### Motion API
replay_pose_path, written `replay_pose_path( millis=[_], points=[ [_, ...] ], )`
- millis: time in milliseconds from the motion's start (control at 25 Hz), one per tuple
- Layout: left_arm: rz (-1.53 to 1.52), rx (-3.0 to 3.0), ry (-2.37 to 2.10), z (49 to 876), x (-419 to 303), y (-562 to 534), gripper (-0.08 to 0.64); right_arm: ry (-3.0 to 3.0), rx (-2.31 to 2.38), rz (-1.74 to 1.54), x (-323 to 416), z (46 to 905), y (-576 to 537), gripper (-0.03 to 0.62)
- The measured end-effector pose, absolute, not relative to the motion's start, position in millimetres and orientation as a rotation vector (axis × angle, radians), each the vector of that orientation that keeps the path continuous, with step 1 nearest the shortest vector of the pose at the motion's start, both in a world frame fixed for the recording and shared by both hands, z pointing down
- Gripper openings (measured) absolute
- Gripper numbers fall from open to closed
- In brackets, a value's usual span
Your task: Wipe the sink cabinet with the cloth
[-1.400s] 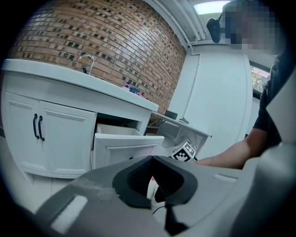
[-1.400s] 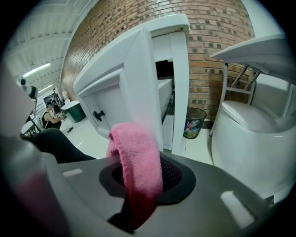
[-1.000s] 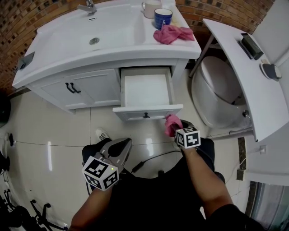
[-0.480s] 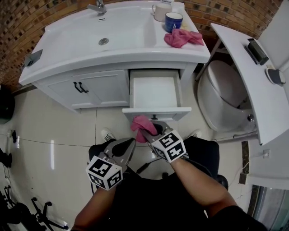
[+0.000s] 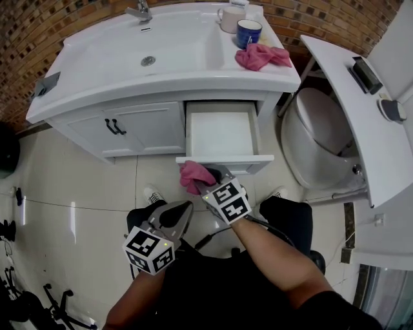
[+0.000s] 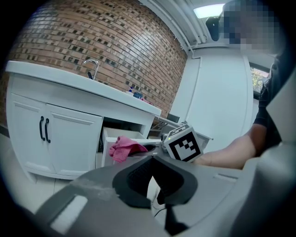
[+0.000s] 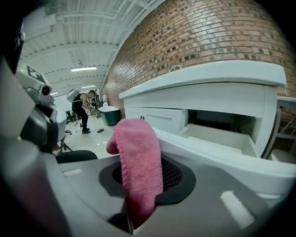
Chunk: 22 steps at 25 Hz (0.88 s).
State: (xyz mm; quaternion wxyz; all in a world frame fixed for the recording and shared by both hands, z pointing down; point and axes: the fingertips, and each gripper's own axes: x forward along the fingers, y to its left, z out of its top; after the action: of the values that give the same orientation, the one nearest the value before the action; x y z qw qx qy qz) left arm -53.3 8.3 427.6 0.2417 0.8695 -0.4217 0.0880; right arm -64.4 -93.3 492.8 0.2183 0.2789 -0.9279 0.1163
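The white sink cabinet (image 5: pixel 139 126) has its right drawer (image 5: pixel 222 133) pulled out. A pink cloth (image 5: pixel 195 176) is pressed at the left end of the drawer front, with my right gripper (image 5: pixel 208 175) shut on it. In the right gripper view the cloth (image 7: pixel 138 162) hangs out from between the closed jaws, with the drawer (image 7: pixel 222 139) just ahead. My left gripper (image 5: pixel 182 210) hangs lower, over my lap, shut and empty. The left gripper view shows the cloth (image 6: pixel 126 146) against the drawer front.
A second pink cloth (image 5: pixel 261 55), a blue cup (image 5: pixel 249 31) and a pale mug (image 5: pixel 230 17) sit on the counter's right end. The faucet (image 5: pixel 142 10) is at the back. A toilet (image 5: pixel 319 138) stands right of the cabinet. Two closed doors with black handles (image 5: pixel 114 126) are left of the drawer.
My right gripper has carried the cloth leftward along the drawer front, from its right corner to its left end. The left gripper has stayed put.
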Motion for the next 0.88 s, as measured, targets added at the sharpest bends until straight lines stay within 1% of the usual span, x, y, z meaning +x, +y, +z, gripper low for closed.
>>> replay_pose_path(
  millis=[280,880],
  points=[
    [0.234,2.382,-1.148,426.9,-46.7,5.5,0.005,-2.547,0.828,0.344,-33.2,496.1,-95.9,0.094],
    [0.247,2.384,-1.151,426.4,-41.5,3.3,0.005,-2.444,1.049,0.39,69.5,513.1,-114.9,0.094]
  ],
)
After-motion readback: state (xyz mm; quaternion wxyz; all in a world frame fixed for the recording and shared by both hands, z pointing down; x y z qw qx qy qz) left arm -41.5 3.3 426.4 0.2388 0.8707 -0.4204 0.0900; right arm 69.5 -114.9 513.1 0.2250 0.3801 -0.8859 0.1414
